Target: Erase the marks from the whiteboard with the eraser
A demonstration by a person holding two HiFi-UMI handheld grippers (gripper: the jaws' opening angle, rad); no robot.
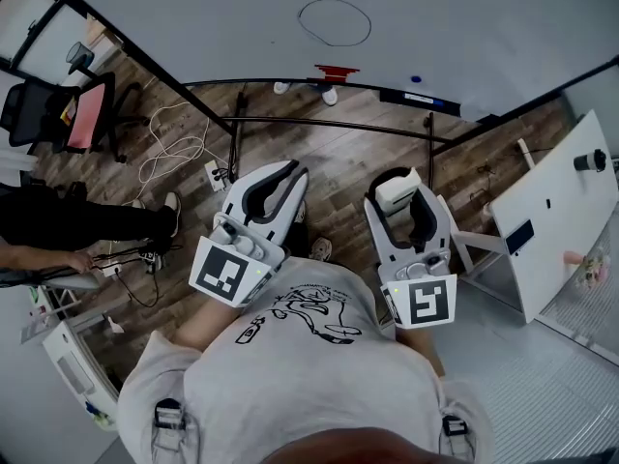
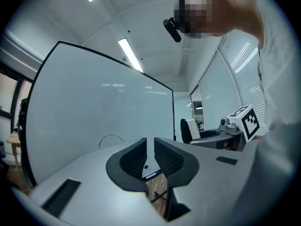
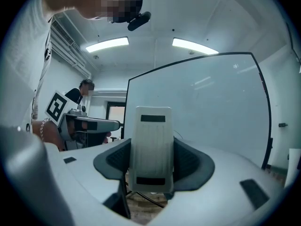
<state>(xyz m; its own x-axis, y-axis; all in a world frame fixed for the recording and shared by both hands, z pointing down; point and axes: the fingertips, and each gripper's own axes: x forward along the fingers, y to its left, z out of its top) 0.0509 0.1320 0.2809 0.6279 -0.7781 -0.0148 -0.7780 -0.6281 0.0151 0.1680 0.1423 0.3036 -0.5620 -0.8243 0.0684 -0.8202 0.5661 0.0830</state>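
Eraser [image 3: 150,145], white and upright, is clamped between the jaws of the right gripper [image 1: 401,196], held level and well short of the whiteboard [image 1: 193,27]. Beside it, the left gripper [image 1: 279,180] has its jaws nearly together, with nothing between them. An oval pen mark [image 1: 334,22] shows on the board.

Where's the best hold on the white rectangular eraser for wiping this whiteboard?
Its two long edges, along the lower half, coming from behind its back face. The right gripper clamps the white rectangular eraser that way: upright, with the far face free toward the whiteboard.
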